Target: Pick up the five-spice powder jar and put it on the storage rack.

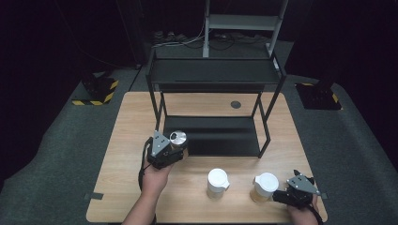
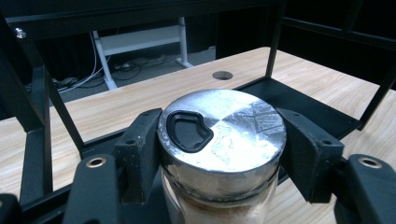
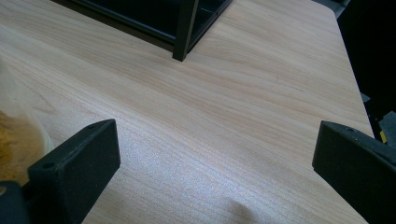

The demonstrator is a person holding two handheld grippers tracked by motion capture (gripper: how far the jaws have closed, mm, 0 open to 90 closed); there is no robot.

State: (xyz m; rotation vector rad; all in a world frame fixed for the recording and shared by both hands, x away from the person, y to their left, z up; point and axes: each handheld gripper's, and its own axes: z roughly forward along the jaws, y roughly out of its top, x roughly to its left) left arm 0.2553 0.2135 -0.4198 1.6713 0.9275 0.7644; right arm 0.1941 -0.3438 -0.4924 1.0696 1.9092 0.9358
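Observation:
A glass jar [image 2: 222, 140] with a shiny metal lid and a black pour flap sits between the jaws of my left gripper [image 2: 219, 154], which is shut on it; the jar [image 1: 178, 138] is held just in front of the black shelf rack's [image 1: 211, 136] lower-left corner. My left gripper [image 1: 165, 149] points toward the rack. My right gripper [image 1: 296, 188] rests near the table's front right, and in its own view that right gripper [image 3: 215, 158] has its jaws wide apart over bare wood. A white-lidded jar of tan powder [image 1: 264, 186] stands just left of it, and its glass edge [image 3: 18, 140] shows beside the left jaw.
Another white-lidded container [image 1: 218, 182] stands on the wooden table [image 1: 131, 140] at front centre. The two-tier black rack fills the table's middle and back. A round cable hole [image 1: 235, 104] lies behind the rack. One rack leg [image 3: 184, 30] stands ahead of my right gripper.

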